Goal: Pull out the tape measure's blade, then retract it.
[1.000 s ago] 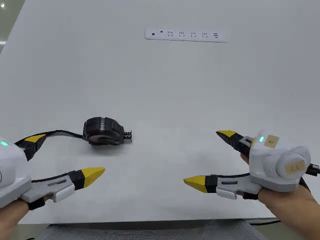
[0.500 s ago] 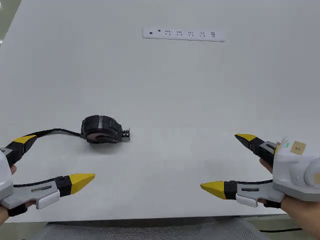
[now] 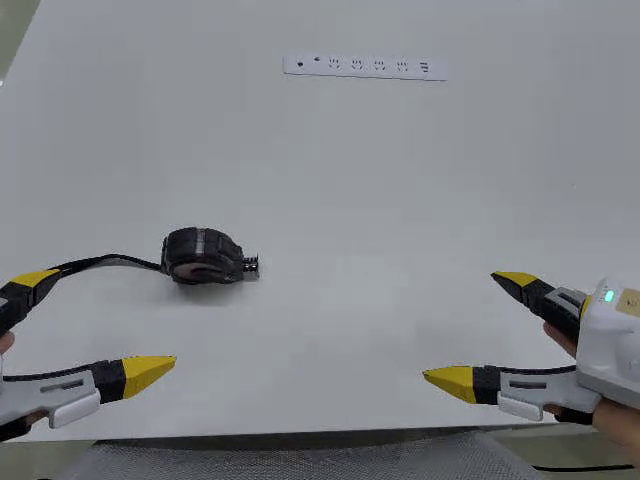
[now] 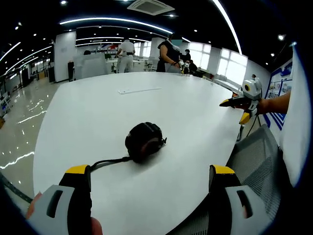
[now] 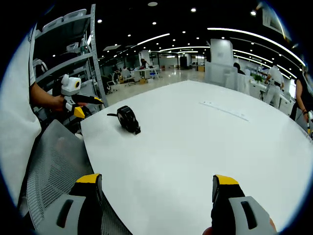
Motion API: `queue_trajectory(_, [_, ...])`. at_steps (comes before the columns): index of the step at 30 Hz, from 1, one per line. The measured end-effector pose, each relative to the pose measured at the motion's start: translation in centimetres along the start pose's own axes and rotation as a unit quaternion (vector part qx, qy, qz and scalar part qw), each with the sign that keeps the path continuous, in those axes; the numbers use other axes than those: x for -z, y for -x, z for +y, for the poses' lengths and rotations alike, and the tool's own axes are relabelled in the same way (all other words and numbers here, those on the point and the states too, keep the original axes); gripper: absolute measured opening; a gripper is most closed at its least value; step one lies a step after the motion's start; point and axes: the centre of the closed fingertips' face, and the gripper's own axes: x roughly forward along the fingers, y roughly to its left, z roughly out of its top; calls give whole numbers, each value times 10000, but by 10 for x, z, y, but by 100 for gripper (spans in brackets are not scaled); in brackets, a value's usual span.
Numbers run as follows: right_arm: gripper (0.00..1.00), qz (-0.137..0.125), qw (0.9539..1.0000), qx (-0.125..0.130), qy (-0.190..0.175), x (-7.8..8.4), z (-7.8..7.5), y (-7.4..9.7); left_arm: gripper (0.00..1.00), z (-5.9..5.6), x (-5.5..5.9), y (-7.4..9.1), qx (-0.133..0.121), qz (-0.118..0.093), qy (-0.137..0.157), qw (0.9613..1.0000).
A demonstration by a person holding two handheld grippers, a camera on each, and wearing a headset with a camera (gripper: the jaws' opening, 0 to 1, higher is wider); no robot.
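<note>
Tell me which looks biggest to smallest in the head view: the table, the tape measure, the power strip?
1. Table, by far.
2 and 3. Tape measure and power strip: too close to rank. The strip looks longer but thinner, and it lies farther from the camera.

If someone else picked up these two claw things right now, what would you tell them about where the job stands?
Left hand-held gripper: open, empty, near the front edge of the table.
Right hand-held gripper: open, empty, far right of the tape measure.
The tape measure lies nearer the left one, blade wound in, only the end hook showing.
Done: nothing visible; no blade is out.
Left: grip the case, pull the blade out by the hook, let it retract.
</note>
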Motion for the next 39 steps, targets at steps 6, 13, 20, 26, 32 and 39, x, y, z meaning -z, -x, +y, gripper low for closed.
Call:
queue_trajectory(6, [96,-11,10000,45,-19,2,-2,6,99,-2,2,2,80,65,-70,9999])
queue_trajectory(13, [94,-8,10000,60,-58,1,0,5,99,-1,1,1,49,35,-72,10000])
queue_trajectory(20, [94,-11,9999,68,-96,2,-2,6,98,-3,2,3,56,28,-54,10000])
queue_trajectory(26, [94,-21,9999,76,-103,2,-3,6,97,-5,2,2,88,68,-204,9997])
queue_trajectory(32, [94,-6,9999,53,-91,2,0,4,99,-3,-1,1,62,12,-191,9998])
queue_trajectory(39, [94,17,9999,50,-86,3,0,4,99,0,-2,2,28,2,-200,9998])
